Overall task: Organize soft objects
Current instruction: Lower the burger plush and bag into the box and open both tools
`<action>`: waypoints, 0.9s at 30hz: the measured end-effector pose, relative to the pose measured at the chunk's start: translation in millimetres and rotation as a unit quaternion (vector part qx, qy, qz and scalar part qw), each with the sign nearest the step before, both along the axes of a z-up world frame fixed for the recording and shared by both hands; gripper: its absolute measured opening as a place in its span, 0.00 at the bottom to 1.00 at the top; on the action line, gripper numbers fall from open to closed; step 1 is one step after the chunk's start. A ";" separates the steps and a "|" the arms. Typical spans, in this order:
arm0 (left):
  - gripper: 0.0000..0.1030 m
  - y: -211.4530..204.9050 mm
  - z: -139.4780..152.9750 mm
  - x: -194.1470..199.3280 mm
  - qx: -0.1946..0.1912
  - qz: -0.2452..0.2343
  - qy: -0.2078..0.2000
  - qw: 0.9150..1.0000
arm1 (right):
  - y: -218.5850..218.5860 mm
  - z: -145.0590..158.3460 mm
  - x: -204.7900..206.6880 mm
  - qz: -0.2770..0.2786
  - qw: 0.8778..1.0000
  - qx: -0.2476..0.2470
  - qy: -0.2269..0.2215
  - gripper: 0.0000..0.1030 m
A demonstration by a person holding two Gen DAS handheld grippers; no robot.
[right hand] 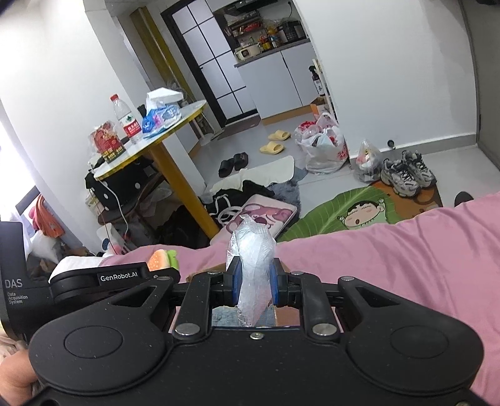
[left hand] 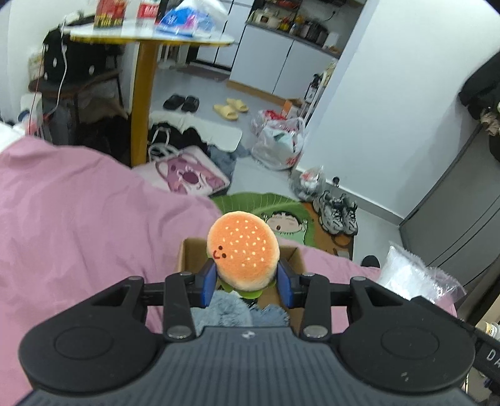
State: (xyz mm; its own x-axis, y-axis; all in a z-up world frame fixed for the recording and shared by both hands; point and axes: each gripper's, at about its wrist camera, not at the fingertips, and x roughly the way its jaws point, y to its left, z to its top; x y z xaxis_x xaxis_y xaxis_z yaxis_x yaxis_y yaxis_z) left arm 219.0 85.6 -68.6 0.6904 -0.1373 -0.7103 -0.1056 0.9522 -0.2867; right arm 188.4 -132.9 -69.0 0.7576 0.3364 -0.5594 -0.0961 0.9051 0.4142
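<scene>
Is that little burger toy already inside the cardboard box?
Out: the burger toy is pinched between the left gripper pads, above the open cardboard box.

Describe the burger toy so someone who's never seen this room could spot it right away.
Find the pink bedspread and the open cardboard box on it. Above the box, the left gripper pinches a plush hamburger: the only orange, sesame-dotted bun with a tiny smiling face.

The burger plush hides most of the cardboard box; contents of the crumpled plastic bag are indiscernible; tabletop packages are blurred
</scene>
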 end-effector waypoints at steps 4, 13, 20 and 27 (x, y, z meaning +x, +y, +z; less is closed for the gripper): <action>0.39 9.7 -10.3 7.3 -0.011 0.001 0.011 1.000 | 13.0 -7.8 8.2 0.008 1.000 -0.008 0.010 0.18; 0.39 22.1 -38.9 22.9 -0.034 -0.002 0.044 0.998 | 32.7 -19.9 24.8 0.016 0.999 -0.016 0.025 0.18; 0.44 27.8 -43.0 27.6 -0.035 0.004 0.046 0.998 | 44.1 -23.7 34.9 0.015 0.999 -0.029 0.028 0.18; 0.46 32.2 -43.2 25.9 -0.046 0.015 0.049 0.998 | 47.5 -20.4 38.3 0.014 0.999 -0.031 0.028 0.42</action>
State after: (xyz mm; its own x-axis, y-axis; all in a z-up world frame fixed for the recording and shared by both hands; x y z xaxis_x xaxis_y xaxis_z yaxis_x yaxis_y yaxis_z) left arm 244.9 117.8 -111.7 0.6229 -0.1857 -0.7600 -0.1651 0.9183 -0.3597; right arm 226.7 -85.4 -89.4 0.7150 0.3209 -0.6211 -0.1005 0.9264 0.3630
